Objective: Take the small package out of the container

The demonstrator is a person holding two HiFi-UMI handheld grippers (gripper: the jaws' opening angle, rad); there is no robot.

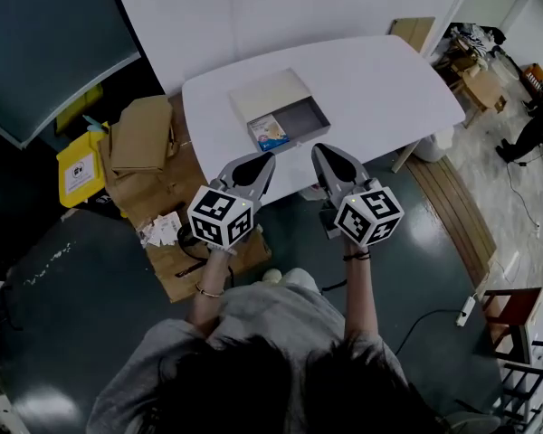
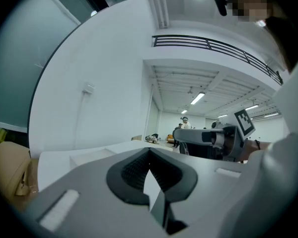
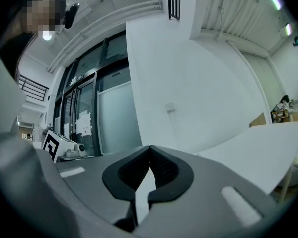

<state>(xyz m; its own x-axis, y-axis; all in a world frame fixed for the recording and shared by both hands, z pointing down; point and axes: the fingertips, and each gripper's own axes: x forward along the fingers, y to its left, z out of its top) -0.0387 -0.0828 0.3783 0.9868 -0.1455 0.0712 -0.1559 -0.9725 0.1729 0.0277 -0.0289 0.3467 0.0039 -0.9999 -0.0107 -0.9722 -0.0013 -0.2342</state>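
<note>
Both of your grippers are clenched with nothing in them. In each gripper view the dark pads meet at the tip, with only wall and table behind. You'll have to open one before it can take anything.

The package [image 1: 269,134] lies in the left end of the container [image 1: 309,116], the open grey tray on the table [image 1: 380,80]. A cream cover [image 1: 270,90] sits at the tray's 11 o'clock, so only the grey part gives you access.

In the head view the package is at 12 o'clock from your left gripper [image 1: 264,159], near and almost straight along the line the jaws point. From your right gripper [image 1: 319,149] it lies between 9 and 10 o'clock and noticeably farther off, so that gripper would have to swing across the tray's near wall. I'd judge the left gripper the better placed.

The package sits square to the tray, its edges running 8 to 2 o'clock like the tray's front wall. It is too small here to say which side is the long one.

Both grippers point level, and neither gripper view shows the package. The reach looks to need a tilt down over the near wall, with the jaws opened first.
</note>
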